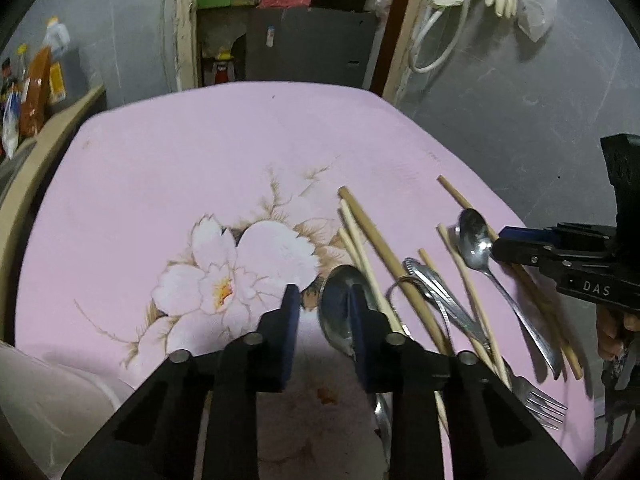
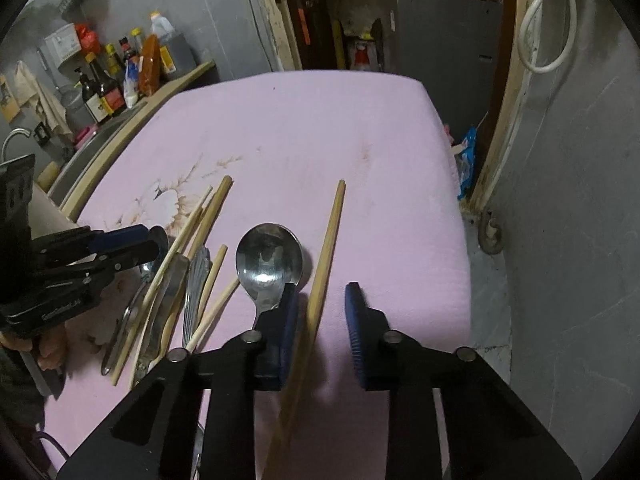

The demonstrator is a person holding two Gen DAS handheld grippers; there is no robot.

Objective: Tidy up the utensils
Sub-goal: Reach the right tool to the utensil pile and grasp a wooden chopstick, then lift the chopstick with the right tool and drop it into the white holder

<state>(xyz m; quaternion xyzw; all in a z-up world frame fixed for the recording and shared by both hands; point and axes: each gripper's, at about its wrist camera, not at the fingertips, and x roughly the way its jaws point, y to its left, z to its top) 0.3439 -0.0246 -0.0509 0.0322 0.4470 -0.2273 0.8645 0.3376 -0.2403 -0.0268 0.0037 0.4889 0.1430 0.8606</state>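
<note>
While both grippers hover with fingers apart, the utensils lie loose on a pink floral tablecloth [image 1: 180, 152].

Seen from the left wrist, the left gripper [image 1: 324, 312] stands spread and holds nothing, its right pad over the bowl of a large spoon [image 1: 340, 308] at about 5 o'clock of the printed flower [image 1: 240, 272]. To its 3 o'clock lie scattered bamboo chopsticks [image 1: 380, 248], a second spoon [image 1: 476, 240] and a fork [image 1: 540, 402]. At the 3 o'clock edge the right gripper's body reads "DAS"; no other lettering is legible. In the right wrist view the right gripper [image 2: 322, 312] is likewise spread and empty, with a single chopstick [image 2: 326, 248] running between its pads and the second spoon's bowl just at 11 o'clock of its left pad. Bottles [image 2: 104, 92] at 10 o'clock carry labels too blurred to read.
</note>
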